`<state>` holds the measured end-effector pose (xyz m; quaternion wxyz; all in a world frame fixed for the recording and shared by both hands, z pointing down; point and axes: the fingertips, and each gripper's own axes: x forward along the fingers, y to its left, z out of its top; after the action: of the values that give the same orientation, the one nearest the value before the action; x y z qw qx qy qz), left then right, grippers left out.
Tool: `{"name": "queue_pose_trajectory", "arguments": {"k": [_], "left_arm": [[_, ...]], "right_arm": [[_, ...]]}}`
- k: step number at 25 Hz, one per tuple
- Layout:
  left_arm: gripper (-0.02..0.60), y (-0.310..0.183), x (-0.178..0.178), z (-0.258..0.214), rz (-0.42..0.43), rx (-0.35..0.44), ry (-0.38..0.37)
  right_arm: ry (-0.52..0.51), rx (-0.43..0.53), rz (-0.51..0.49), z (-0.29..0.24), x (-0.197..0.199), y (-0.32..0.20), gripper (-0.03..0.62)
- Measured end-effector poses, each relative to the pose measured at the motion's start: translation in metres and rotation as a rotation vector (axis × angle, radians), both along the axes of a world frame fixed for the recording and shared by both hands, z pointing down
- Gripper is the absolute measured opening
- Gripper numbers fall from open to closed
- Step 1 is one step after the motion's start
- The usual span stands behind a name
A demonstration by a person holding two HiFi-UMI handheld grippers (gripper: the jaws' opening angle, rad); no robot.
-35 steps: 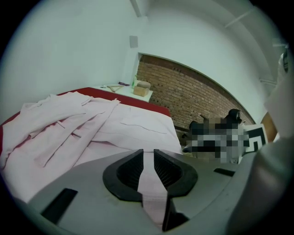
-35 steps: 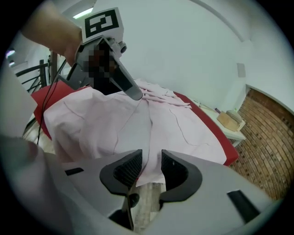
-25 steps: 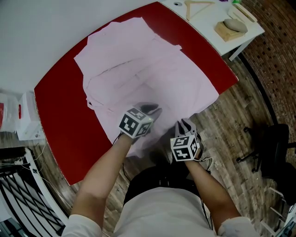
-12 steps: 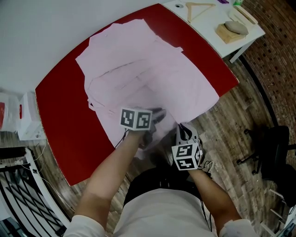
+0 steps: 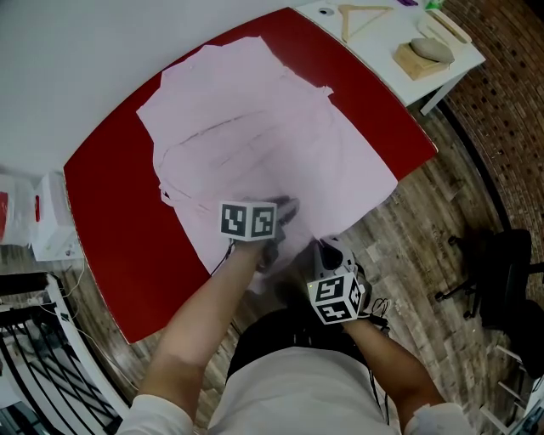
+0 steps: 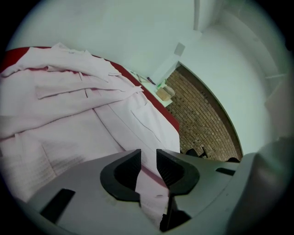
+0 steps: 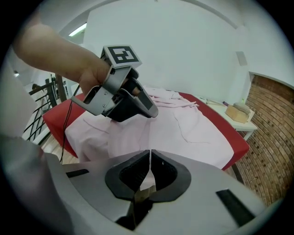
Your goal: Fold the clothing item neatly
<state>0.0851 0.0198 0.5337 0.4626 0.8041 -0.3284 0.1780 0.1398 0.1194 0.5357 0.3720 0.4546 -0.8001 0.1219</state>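
A pale pink shirt (image 5: 255,144) lies spread on the red table (image 5: 110,221), its near hem hanging over the front edge. My left gripper (image 5: 285,210) rests on the near part of the shirt. In the left gripper view its jaws (image 6: 148,158) stand apart and have just been opening, with a strip of pink cloth (image 6: 69,105) running loosely between them. My right gripper (image 5: 325,251) is at the table's front edge, lower right of the left one. Its jaws (image 7: 149,158) are shut on the shirt's hem (image 7: 183,128). The left gripper (image 7: 154,114) shows just ahead of it.
A white side table (image 5: 387,38) at the top right carries a wooden hanger (image 5: 365,13) and a wooden block with a stone (image 5: 425,53). A black chair (image 5: 501,263) stands on the wooden floor to the right. White bags (image 5: 51,221) and black railings (image 5: 34,357) are at the left.
The right gripper shut on the hem and drew back toward me, pulling the shirt's near right edge in. The left gripper rolled on the spot; its marker cube shows a different face.
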Motion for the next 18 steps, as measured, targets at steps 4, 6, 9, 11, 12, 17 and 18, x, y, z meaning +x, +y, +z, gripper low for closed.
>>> {"name": "queue_pose_trajectory", "arguments": {"k": [4,6,9,11,12,17,18], "left_arm": [[0.087,0.0,-0.002,0.001,0.028,0.028,-0.033],[0.087,0.0,-0.003,0.0,0.048,0.046,-0.05],[0.087,0.001,-0.006,-0.003,0.089,0.076,-0.08],[0.087,0.0,-0.011,-0.006,0.122,0.105,-0.107],[0.087,0.0,-0.015,-0.008,0.138,0.122,-0.122],[0.089,0.0,-0.029,-0.013,0.298,0.229,-0.236],[0.089,0.0,-0.032,-0.012,0.352,0.255,-0.285]], "right_arm": [[0.009,-0.04,-0.005,0.013,-0.001,0.002,0.023],[0.0,-0.051,-0.015,0.017,-0.003,0.003,0.023],[0.001,-0.074,-0.06,0.025,-0.008,0.008,0.025],[-0.012,-0.069,-0.093,0.025,-0.011,0.011,0.036],[-0.022,-0.056,-0.104,0.023,-0.012,0.012,0.105],[-0.092,-0.061,-0.138,0.017,-0.023,0.018,0.152],[-0.11,-0.088,-0.142,0.02,-0.025,0.02,0.15]]}}
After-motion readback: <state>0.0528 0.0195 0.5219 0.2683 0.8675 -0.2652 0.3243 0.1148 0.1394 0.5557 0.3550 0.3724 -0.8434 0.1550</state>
